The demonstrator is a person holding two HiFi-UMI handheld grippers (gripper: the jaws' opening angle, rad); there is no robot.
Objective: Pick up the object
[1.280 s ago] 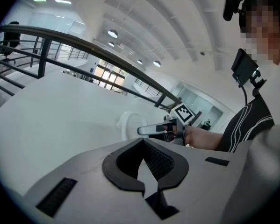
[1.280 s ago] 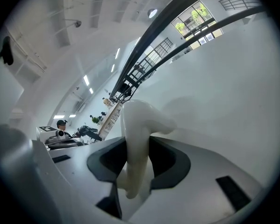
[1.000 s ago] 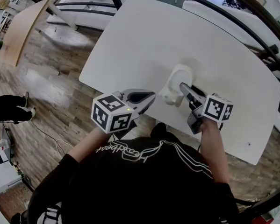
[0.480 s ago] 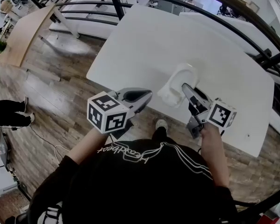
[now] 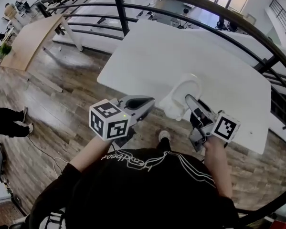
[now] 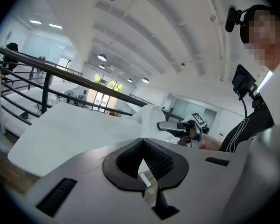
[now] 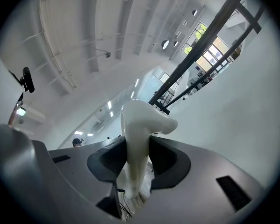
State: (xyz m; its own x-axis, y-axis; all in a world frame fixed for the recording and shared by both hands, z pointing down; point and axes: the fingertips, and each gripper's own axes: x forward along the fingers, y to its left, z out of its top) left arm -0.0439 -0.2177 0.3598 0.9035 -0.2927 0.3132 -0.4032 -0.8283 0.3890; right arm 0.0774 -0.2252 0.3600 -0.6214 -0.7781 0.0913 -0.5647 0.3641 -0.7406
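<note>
The object is a white, glossy, jug-like piece with a flared lip (image 5: 183, 96). It hangs above the near edge of the white table (image 5: 181, 46), and my right gripper (image 5: 192, 105) is shut on its wall. In the right gripper view the white object (image 7: 137, 134) stands pinched between the two dark pads of that gripper (image 7: 139, 161). My left gripper (image 5: 147, 102) is off to the left of the object, shut, with nothing in it. From the left gripper view, its jaws (image 6: 143, 166) meet at a point, and the white object (image 6: 150, 117) and the right gripper (image 6: 176, 126) lie beyond.
Black railing bars (image 5: 125, 13) curve round the far side and right of the table. Wooden floor (image 5: 61, 94) lies below and to the left, with a wooden desk (image 5: 33, 35) at far left. Another person's legs (image 5: 9, 120) show at the left edge.
Both grippers have risen, and the white object has come up off the table with the right one. The table now looks smaller and farther below. The left gripper stays shut and empty.
</note>
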